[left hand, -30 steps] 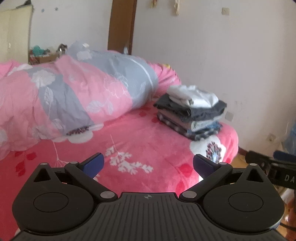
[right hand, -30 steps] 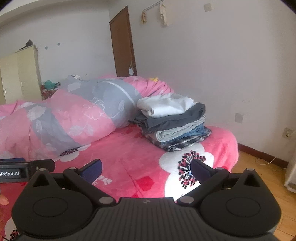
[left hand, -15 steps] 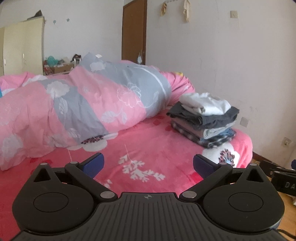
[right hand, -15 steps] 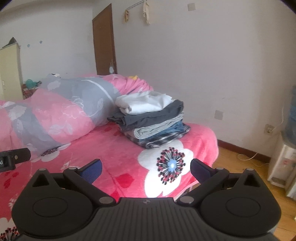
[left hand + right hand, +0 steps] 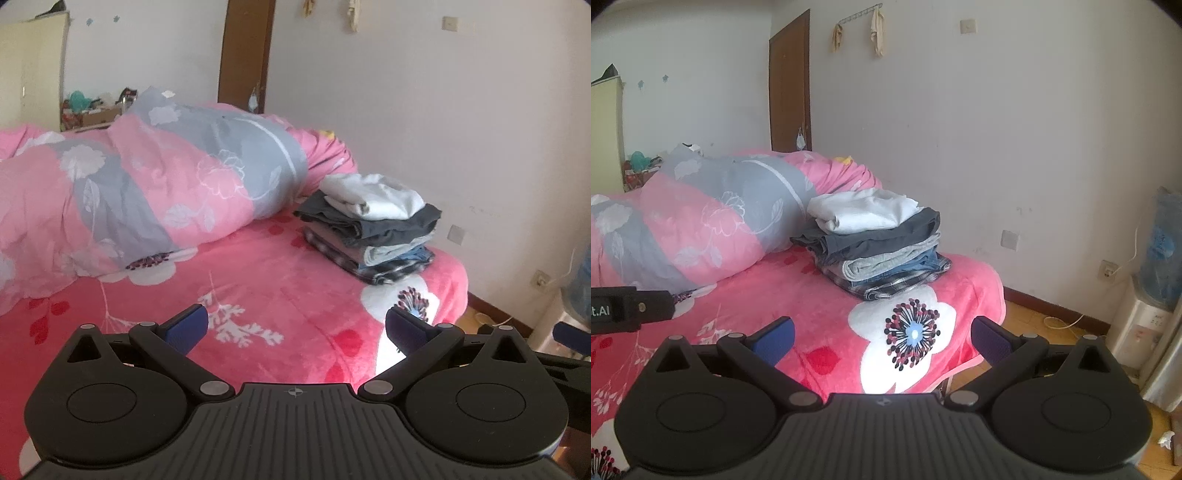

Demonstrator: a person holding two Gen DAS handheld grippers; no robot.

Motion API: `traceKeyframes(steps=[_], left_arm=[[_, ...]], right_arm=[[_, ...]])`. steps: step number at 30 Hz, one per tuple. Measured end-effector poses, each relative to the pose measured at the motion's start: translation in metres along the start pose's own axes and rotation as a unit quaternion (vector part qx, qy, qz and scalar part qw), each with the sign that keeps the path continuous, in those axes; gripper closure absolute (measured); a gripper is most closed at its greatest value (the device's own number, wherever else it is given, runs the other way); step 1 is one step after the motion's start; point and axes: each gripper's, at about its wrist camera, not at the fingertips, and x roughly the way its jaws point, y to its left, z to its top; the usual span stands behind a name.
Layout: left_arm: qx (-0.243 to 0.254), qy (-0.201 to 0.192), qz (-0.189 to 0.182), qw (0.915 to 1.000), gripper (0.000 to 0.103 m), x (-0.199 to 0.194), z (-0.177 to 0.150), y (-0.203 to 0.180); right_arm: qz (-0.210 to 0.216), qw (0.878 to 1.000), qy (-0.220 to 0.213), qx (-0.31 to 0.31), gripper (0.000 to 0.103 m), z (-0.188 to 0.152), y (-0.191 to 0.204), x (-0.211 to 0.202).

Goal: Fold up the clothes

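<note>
Well, both the left gripper (image 5: 295, 328) and right gripper (image 5: 882, 334) hang released, holding nothing. Folded clothes (image 5: 875, 240) (white piece on top) sit stacked near the bed's (image 5: 820, 314) far corner.

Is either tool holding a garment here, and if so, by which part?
Nothing is held. The left tool and right tool are both open with only air between their fingers; the folded stack sits untouched on the bed.

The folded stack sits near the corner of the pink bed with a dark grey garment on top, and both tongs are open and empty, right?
Not quite: a white garment tops the folded stack, with the dark grey one beneath it, as the right wrist view shows. The rest holds: near the pink bed corner, left tongs and right tongs open and empty.
</note>
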Motion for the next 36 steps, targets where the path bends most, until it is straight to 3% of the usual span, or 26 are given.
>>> traceKeyframes(steps=[17, 36], left_arm=[[0.021, -0.01, -0.001, 0.9997, 0.0, -0.004, 0.002, -0.014], [0.008, -0.005, -0.017, 0.9998, 0.0, -0.005, 0.003, -0.01]], right_arm=[[-0.016, 1.0, 0.004, -0.002, 0.0, 0.0, -0.012, 0.0], [-0.019, 1.0, 0.003, -0.017, 0.0, 0.004, -0.003, -0.002]])
